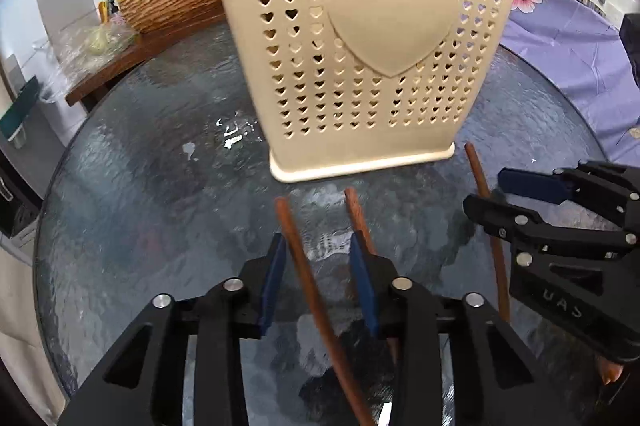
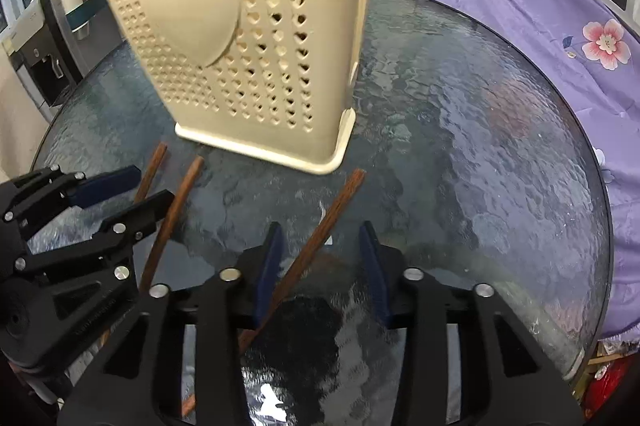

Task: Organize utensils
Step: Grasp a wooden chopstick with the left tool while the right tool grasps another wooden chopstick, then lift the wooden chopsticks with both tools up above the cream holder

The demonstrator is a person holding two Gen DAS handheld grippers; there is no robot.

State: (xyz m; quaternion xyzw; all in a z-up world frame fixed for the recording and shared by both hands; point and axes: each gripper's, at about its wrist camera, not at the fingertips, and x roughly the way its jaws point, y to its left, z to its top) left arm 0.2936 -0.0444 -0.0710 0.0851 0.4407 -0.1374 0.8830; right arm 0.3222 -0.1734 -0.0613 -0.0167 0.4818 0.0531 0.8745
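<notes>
Left wrist view: your left gripper [image 1: 320,266] hangs low over the glass table [image 1: 160,186] with its jaws parted wide and nothing clamped. One brown chopstick [image 1: 304,266] runs up between the blue pads, lying closer to the left pad [image 1: 274,278]. A second chopstick [image 1: 356,214] lies just beside the right pad, and whether it passes inside or under that pad cannot be told. A third chopstick [image 1: 486,210] lies further right, under your right gripper [image 1: 492,194], whose fingers are also spread. The beige perforated utensil holder [image 1: 360,46] stands upright just beyond the stick tips, apart from them.

Recommendation: you appear to be at the pick-up step. Centre the jaws on a single stick before closing, so the neighbouring stick is not caught or knocked aside. Grip near mid-length; a thin stick on slick glass is likely to roll or pivot if pinched off-centre.

Right wrist view: your right gripper [image 2: 324,258] is open to about the same width and holds nothing. The third chopstick [image 2: 320,230] crosses diagonally between the pads, nearer the left pad [image 2: 268,266], with its far tip close to the holder's [image 2: 260,46] base corner. The other two sticks lie to the left, beneath your left gripper [image 2: 140,190].

Recommendation: turn the wrist so the pads meet the stick squarely, because the diagonal lie risks a skewed grip. The holder's open top is out of frame, so its compartments cannot be assessed.
</notes>
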